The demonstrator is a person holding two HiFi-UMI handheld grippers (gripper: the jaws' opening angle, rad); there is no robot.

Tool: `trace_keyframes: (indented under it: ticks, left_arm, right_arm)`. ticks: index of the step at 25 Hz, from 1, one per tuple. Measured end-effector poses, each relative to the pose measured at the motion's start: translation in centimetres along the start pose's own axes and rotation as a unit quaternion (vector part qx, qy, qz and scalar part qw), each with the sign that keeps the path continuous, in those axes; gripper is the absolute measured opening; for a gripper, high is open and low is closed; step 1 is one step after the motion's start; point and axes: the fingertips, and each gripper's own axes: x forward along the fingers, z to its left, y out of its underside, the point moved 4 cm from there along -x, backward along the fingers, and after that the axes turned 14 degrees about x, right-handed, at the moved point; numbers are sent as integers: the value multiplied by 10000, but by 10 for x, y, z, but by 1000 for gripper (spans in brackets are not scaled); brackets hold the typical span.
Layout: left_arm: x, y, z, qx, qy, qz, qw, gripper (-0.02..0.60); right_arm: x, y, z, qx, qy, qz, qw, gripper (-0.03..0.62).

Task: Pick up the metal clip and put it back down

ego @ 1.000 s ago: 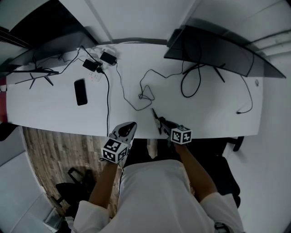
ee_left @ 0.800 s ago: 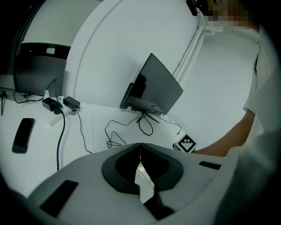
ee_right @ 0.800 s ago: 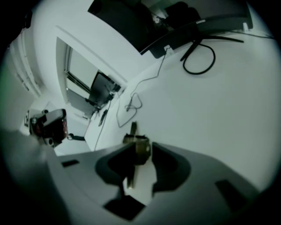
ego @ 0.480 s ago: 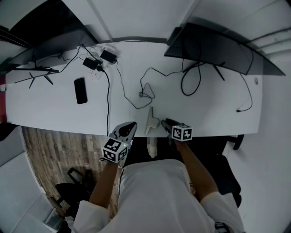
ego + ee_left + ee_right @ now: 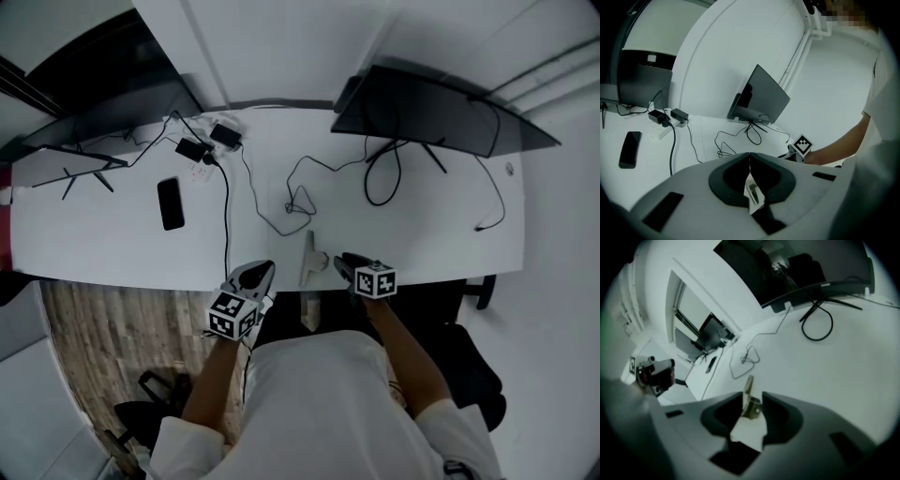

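The metal clip (image 5: 307, 257) lies on the white bench (image 5: 112, 234) near its front edge, in the gap between the right gripper's (image 5: 753, 395) 2 fingers, which have just been opening and stand wide, not pressing it, while the left gripper's (image 5: 750, 155) fingers are closed together, empty.
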Motion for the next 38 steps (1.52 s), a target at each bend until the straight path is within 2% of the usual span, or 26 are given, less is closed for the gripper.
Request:
trace_keyframes:
  ticks: [12, 21, 27, 31, 38]
  left_arm:
    - [-20, -6, -9, 294, 203, -152, 9992, 34]
    - [-41, -5, -39, 223, -223, -231, 9992, 34]
    - [-58, 8, -65, 61, -568, -299, 9979, 34]
    - [-66, 14, -94, 50, -656, -383, 9971, 32]
    - [-84, 24, -146, 125, -697, -497, 9962, 34]
  right_arm:
    - [-55, -1, 28, -444, 17, -444, 9980, 77]
    - [-101, 5, 45, -1106, -347, -575, 9916, 46]
    - [-133, 19, 55, -1806, -417, -642, 9806, 44]
    - [-157, 34, 54, -2102, -464, -730, 9738, 43]
    - [-203, 58, 44, -2269, -422, -1050, 9673, 43]
